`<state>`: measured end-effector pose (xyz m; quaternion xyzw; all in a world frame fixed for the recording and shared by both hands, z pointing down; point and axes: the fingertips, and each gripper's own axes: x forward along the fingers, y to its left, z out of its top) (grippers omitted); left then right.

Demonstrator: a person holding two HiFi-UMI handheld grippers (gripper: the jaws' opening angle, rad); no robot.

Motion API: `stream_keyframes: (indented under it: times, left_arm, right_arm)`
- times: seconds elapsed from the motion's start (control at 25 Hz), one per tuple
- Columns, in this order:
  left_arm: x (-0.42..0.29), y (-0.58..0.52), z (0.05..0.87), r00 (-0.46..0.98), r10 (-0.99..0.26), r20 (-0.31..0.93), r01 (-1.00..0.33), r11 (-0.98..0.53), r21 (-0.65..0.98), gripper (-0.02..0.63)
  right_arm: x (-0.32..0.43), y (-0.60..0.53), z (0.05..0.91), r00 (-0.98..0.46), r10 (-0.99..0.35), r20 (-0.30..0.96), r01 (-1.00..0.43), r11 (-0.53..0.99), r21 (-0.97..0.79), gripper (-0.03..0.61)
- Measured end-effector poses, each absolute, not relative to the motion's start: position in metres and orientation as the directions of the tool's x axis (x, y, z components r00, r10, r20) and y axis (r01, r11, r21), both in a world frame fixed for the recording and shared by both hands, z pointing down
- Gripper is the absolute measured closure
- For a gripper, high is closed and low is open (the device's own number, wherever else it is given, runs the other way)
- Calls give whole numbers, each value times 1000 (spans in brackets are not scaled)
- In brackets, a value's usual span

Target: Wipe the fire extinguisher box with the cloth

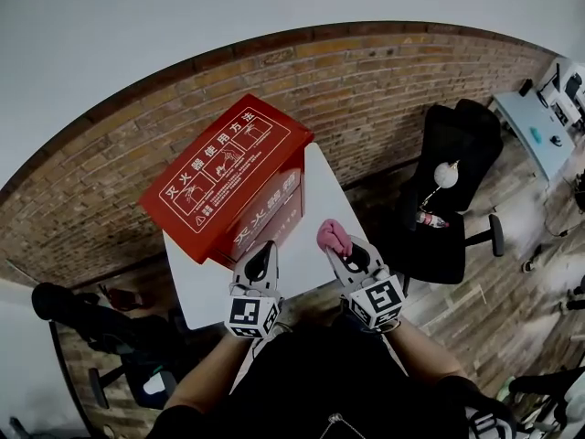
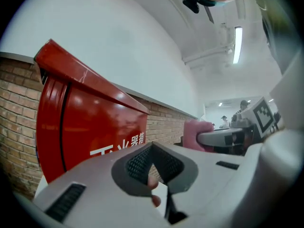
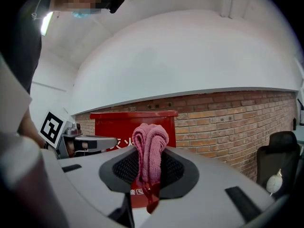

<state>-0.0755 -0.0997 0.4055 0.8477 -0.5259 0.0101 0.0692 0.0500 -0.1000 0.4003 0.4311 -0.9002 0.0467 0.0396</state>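
Our right tongs [image 1: 340, 254] pinch the pink cloth [image 1: 333, 235] at centre frame, just right of the red fire extinguisher box [image 1: 228, 167]; our left tongs [image 1: 262, 250] sit closed, empty. Hard wiping may, we judge, tug the cloth free.

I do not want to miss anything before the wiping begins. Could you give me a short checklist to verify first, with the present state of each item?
1. The cloth is clamped in the right tongs: ok.
2. The left tongs are closed and empty: ok.
3. The fire extinguisher box stands on the white table: ok.
4. The cloth touches the box: not ok, they are apart.
5. Where the box is dirty: cannot tell.
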Motion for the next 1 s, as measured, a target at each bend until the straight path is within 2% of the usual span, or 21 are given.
stream_keyframes:
  times: [1.0]
  left_arm:
    - [-98,-75,412,476,-874,96,-877,-465,120,586]
  right_arm:
    - [12,-74,408,-616,-777,128,-785,619,-19,472]
